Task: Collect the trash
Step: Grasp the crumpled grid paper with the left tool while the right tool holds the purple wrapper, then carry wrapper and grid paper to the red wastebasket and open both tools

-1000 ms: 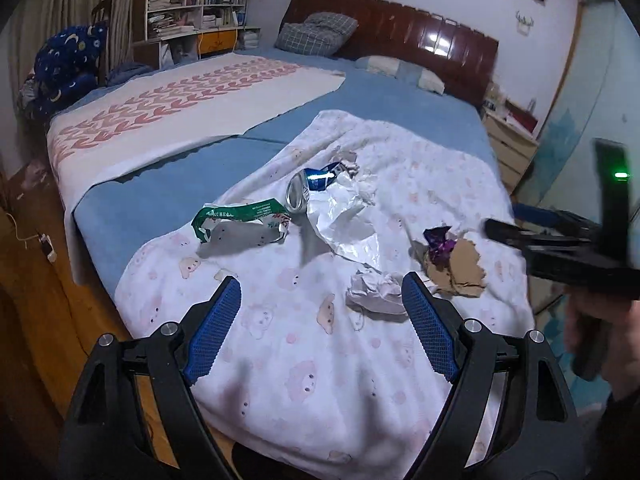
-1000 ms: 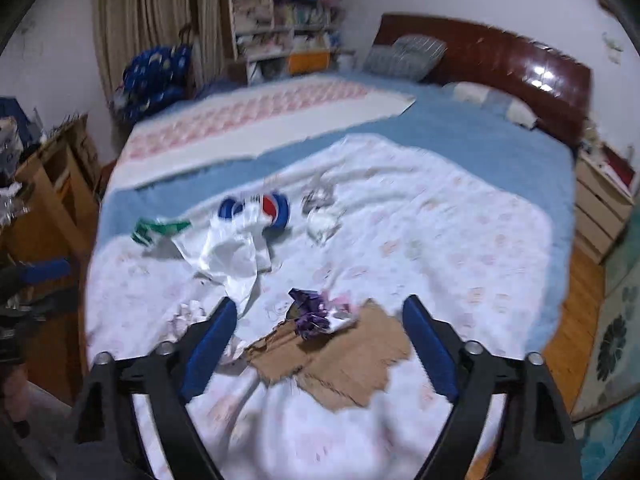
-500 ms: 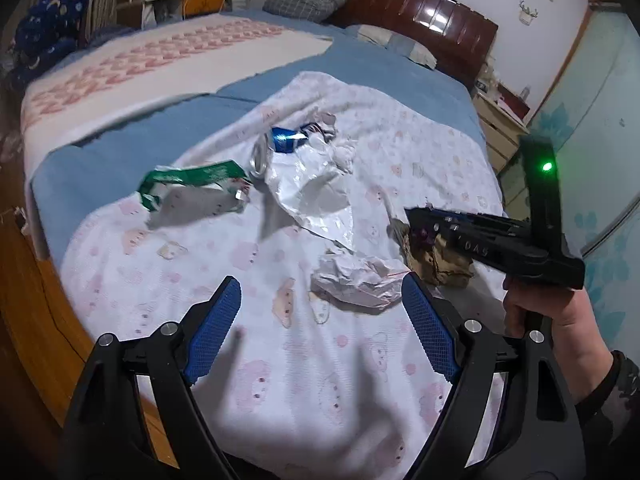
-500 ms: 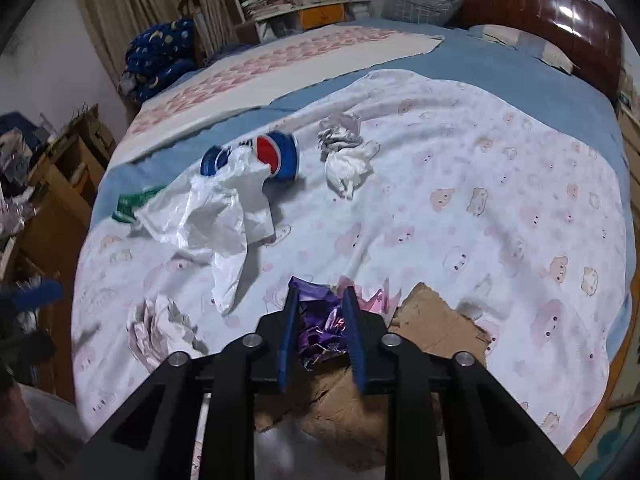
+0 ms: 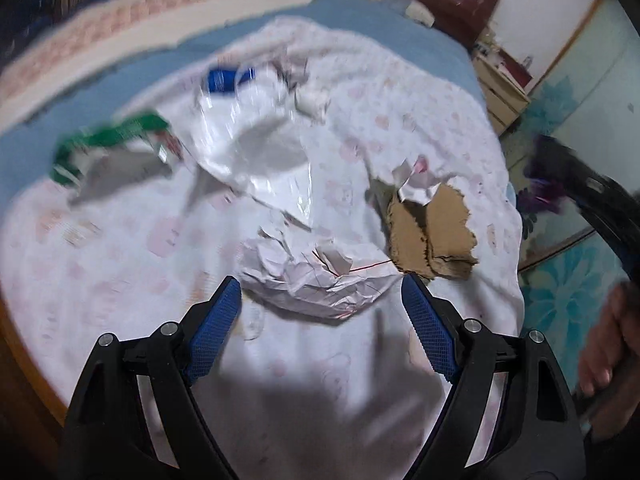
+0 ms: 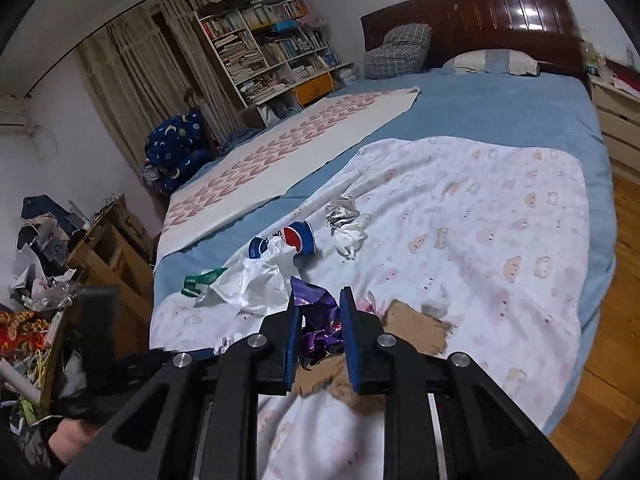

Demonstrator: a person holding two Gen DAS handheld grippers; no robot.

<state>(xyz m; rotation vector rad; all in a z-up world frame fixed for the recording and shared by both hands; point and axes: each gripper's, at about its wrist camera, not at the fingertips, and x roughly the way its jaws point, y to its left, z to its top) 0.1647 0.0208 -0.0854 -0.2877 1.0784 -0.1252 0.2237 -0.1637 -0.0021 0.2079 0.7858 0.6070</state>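
My left gripper point(image 5: 320, 296) is open, its jaws on either side of a crumpled white paper ball point(image 5: 316, 276) on the pink-print sheet point(image 5: 120, 240). My right gripper point(image 6: 319, 312) is shut on a purple foil wrapper point(image 6: 318, 312) and holds it above the bed; it also shows blurred at the right of the left wrist view point(image 5: 544, 188). Torn brown cardboard point(image 5: 432, 232) lies right of the paper ball. A white plastic bag point(image 6: 256, 280), a blue Pepsi can point(image 6: 298, 236), a green wrapper point(image 6: 200, 280) and crumpled tissue point(image 6: 348, 232) lie farther up the bed.
The bed has a blue cover point(image 6: 500, 112), a dark wooden headboard point(image 6: 500, 12) and pillows. A cluttered wooden desk point(image 6: 96, 248) stands to the left, a bookshelf point(image 6: 264, 44) behind. A bedside drawer unit point(image 5: 504, 92) and wooden floor point(image 6: 600, 400) are on the right.
My right gripper has lifted the purple wrapper off the cardboard and pulled back to the right. My left gripper has moved in close, so its jaws now flank the paper ball.
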